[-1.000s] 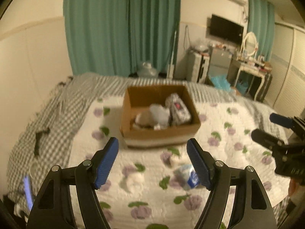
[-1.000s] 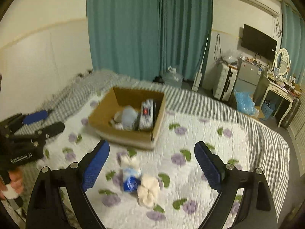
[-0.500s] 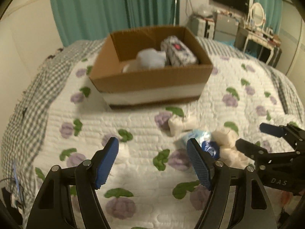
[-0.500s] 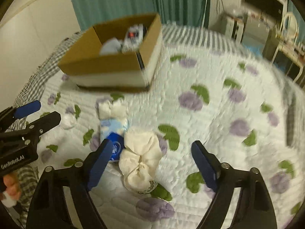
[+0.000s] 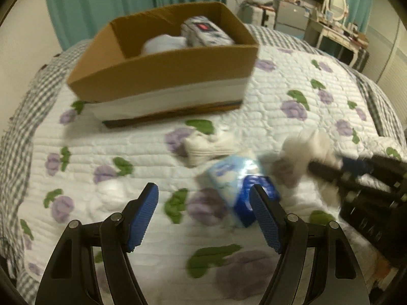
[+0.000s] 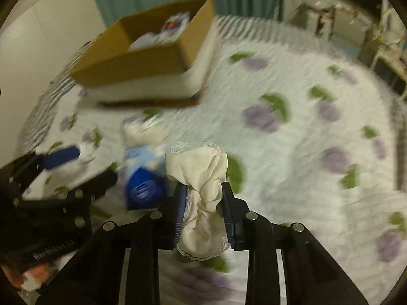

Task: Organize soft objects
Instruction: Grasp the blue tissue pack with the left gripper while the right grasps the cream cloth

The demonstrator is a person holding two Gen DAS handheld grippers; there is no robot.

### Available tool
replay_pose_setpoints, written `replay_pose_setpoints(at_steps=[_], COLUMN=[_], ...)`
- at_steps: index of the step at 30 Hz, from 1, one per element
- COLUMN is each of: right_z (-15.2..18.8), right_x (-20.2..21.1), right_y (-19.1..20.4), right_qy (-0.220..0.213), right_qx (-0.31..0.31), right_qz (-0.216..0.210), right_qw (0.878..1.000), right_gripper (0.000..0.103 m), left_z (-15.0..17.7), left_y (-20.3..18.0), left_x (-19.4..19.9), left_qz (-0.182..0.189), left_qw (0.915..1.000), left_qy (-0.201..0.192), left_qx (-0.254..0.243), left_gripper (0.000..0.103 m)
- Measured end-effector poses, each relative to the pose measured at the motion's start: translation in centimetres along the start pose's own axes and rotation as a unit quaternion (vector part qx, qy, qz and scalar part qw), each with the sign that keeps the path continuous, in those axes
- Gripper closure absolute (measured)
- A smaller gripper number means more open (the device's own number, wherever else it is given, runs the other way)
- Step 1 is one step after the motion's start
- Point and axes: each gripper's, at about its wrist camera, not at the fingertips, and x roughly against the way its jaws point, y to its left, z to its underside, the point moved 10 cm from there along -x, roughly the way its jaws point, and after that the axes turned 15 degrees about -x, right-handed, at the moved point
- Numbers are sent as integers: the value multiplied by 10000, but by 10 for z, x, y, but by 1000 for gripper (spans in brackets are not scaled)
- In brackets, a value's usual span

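My right gripper (image 6: 203, 190) is shut on a cream lace-edged cloth (image 6: 201, 178), which bulges above and below its pads; the cloth also shows, blurred, in the left wrist view (image 5: 309, 143). My left gripper (image 5: 204, 203) is open and empty, low over the quilt, with a blue tissue pack (image 5: 239, 180) just beyond its right finger. A white rolled sock (image 5: 207, 146) lies behind the pack. A small white ball (image 5: 112, 186) lies near the left finger. The cardboard box (image 5: 165, 76) stands farther back, holding a patterned pack (image 5: 206, 31) and white soft items.
The bed carries a white quilt with purple flowers (image 5: 292, 109) over a grey checked sheet (image 5: 15, 137). Teal curtains (image 5: 101, 2) hang behind. A dresser with a mirror (image 5: 335, 7) stands at the far right.
Both grippers have dropped lower and closer to the quilt. My right gripper has closed on the cream cloth, which lay free between its open fingers before.
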Motion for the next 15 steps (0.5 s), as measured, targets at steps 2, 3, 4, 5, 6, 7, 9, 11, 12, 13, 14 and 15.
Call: replay_pose_setpoints(at_steps=[2,3,4,5,6,7,9,11,12,13,14,15], right_z=[-9,-11,-12,-12,-12,-12,-11,-10,-9,-8,-7,-7], right_x=[8,10,10,10,9,8,4,0,-1,-4,-6,-7], right_y=[-15,-21,-27,-33,-37,-40,-42,-41,-41,-39,-38,-38], right_qy=[-201,-242,-259,-250,-222,-198,-148,-107,-85,-72,-57,-45], right_qx=[-43,-114,-215,-345,-439,-486,-544,-538,-521,-508,-498,-494], right_qz=[293,323,297,230,165,131,69,42,40,39,40,40], right_qw=[9994,9991,9990,9988,9987,9985,9984,9985,9986,9987,9987,9988], right_gripper=[76,76,76,76,76,76,76,76,76,76,76,76], left_z=[-1,0,0,0,0,0,0,0,0,-1,0,1], left_y=[-11,-17,-23,-28,-33,-37,-43,-46,-47,-49,-51,-52], left_x=[-7,-13,-17,-22,-27,-31,-39,-47,-50,-54,-58,-62], left_qz=[108,173,235,305,384,422,427,494,516,537,545,523], left_qw=[9999,9997,9994,9991,9986,9983,9979,9971,9968,9966,9964,9961], left_qy=[91,176,236,293,351,396,479,544,569,600,643,704], left_qx=[-1,20,43,69,100,108,114,198,207,178,109,30], left_gripper=[28,28,28,28,28,28,28,28,28,28,28,28])
